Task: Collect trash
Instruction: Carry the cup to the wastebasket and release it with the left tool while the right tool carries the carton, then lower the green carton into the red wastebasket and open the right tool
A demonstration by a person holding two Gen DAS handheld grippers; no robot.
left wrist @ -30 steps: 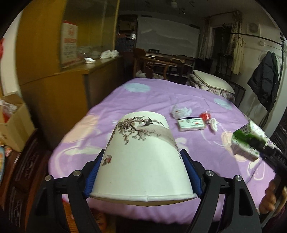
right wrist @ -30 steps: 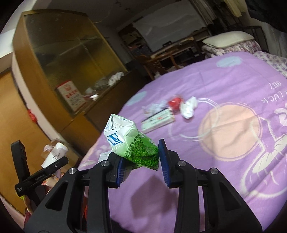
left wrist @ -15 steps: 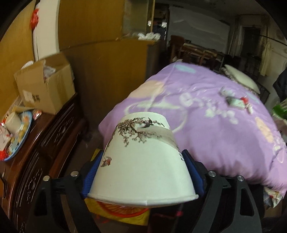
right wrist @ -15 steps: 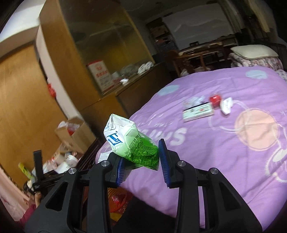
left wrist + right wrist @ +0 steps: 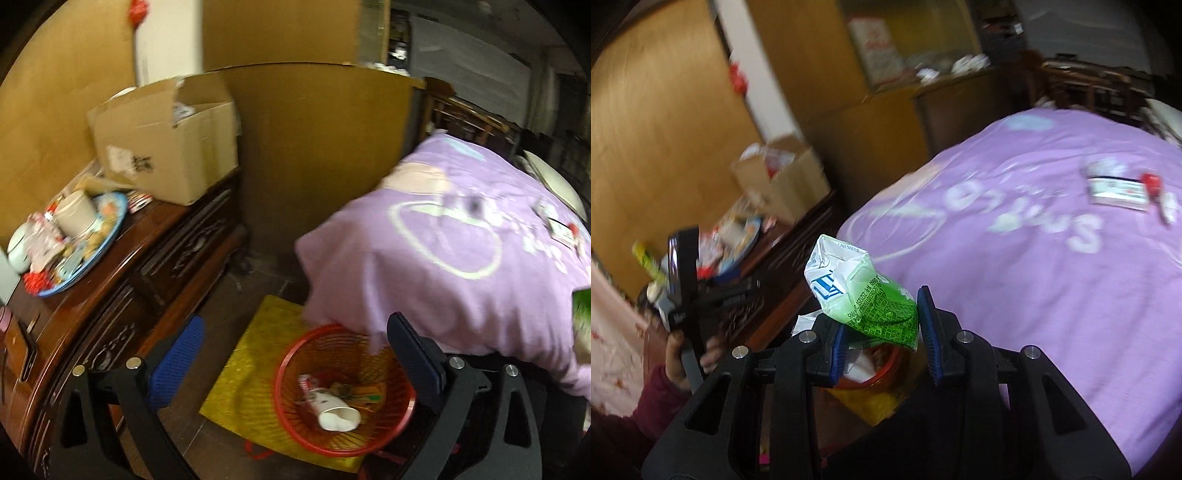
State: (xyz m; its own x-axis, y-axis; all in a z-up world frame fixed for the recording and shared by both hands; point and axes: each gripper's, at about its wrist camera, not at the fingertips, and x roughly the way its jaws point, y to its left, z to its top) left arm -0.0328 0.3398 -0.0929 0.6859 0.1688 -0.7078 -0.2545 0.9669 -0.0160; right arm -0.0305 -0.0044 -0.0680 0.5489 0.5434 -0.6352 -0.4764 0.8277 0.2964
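Observation:
My left gripper (image 5: 295, 354) is open and empty above a red mesh bin (image 5: 291, 428) on the floor. A white paper cup (image 5: 334, 413) lies on its side inside the bin among other scraps. My right gripper (image 5: 882, 328) is shut on a crushed green and white carton (image 5: 860, 291), held above the bin's rim (image 5: 886, 369). The carton's edge also shows at the right of the left wrist view (image 5: 583, 321). More trash lies on the purple bed: a flat box (image 5: 1117, 190) and a red item (image 5: 1152, 182).
The bin stands on a yellow mat (image 5: 240, 387) beside the purple bed (image 5: 461, 266). A dark wooden dresser (image 5: 122, 295) at left bears a cardboard box (image 5: 166, 147) and a blue plate (image 5: 110, 232) of clutter. A wooden cabinet (image 5: 314, 147) stands behind.
Both grippers swung left and down from the bed toward the bin. My left gripper opened and the paper cup now lies in the bin. The right still grips the carton.

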